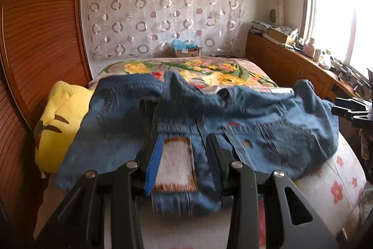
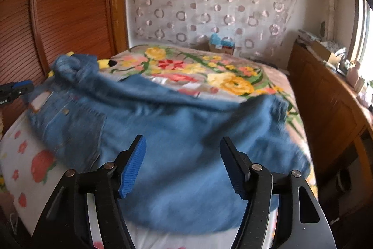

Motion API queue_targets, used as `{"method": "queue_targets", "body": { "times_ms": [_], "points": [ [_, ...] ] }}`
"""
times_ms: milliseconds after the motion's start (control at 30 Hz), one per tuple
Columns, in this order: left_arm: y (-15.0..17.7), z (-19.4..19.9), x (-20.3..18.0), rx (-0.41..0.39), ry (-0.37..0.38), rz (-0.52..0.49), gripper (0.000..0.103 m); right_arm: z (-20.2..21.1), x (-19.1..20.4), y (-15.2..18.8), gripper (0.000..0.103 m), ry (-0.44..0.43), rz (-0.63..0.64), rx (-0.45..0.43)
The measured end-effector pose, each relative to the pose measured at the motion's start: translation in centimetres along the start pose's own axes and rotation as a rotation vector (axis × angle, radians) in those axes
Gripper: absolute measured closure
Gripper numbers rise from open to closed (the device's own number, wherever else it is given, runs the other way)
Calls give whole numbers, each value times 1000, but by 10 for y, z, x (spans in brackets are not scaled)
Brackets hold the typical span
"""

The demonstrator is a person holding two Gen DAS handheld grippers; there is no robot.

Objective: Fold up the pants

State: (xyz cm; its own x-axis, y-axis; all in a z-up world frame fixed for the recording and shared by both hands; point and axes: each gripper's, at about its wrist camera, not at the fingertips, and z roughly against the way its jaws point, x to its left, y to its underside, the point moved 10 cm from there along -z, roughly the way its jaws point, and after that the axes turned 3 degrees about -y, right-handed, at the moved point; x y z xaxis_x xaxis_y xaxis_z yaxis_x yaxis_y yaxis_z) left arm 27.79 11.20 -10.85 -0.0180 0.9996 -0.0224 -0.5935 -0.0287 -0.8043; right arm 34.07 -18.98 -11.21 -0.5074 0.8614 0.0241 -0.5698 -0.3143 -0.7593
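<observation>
Blue jeans [image 1: 209, 113] lie crumpled across the bed, waist end towards the left wrist camera. Their waistband with a white and brown label patch [image 1: 176, 165] shows in the gap between the fingers of my left gripper [image 1: 185, 139]. The jaws stand apart there and the blue pad [image 1: 153, 165] is bare. In the right wrist view the jeans [image 2: 177, 155] spread as a blurred blue heap, and my right gripper [image 2: 183, 144] hangs over them, jaws wide, nothing clamped. The right gripper [image 1: 349, 109] shows at the right edge, the left gripper [image 2: 16, 90] at the far left.
The bed carries a floral blanket [image 1: 209, 71] and a white sheet with red flowers [image 1: 335, 181]. A yellow plush pillow [image 1: 60, 123] lies by the wooden slatted wardrobe [image 1: 39, 39]. A wooden cabinet [image 1: 291, 64] with clutter runs under the window on the right. A box [image 1: 186, 50] stands at the curtained wall.
</observation>
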Motion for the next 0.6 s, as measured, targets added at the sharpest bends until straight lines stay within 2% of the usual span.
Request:
{"method": "queue_targets", "body": {
  "times_ms": [267, 367, 467, 600],
  "points": [
    [33, 18, -10, 53, 69, -15, 65, -7, 39, 42, 29, -68, -9, 61],
    [40, 17, -12, 59, 64, -33, 60, -13, 51, 49, 27, -82, -1, 75],
    [53, 9, -11, 85, 67, -35, 51, -22, 61, 57, 26, -93, 18, 100],
    [63, -1, -8, 119, 54, -28, 48, -33, 67, 66, 23, -103, 21, 130]
  ]
}}
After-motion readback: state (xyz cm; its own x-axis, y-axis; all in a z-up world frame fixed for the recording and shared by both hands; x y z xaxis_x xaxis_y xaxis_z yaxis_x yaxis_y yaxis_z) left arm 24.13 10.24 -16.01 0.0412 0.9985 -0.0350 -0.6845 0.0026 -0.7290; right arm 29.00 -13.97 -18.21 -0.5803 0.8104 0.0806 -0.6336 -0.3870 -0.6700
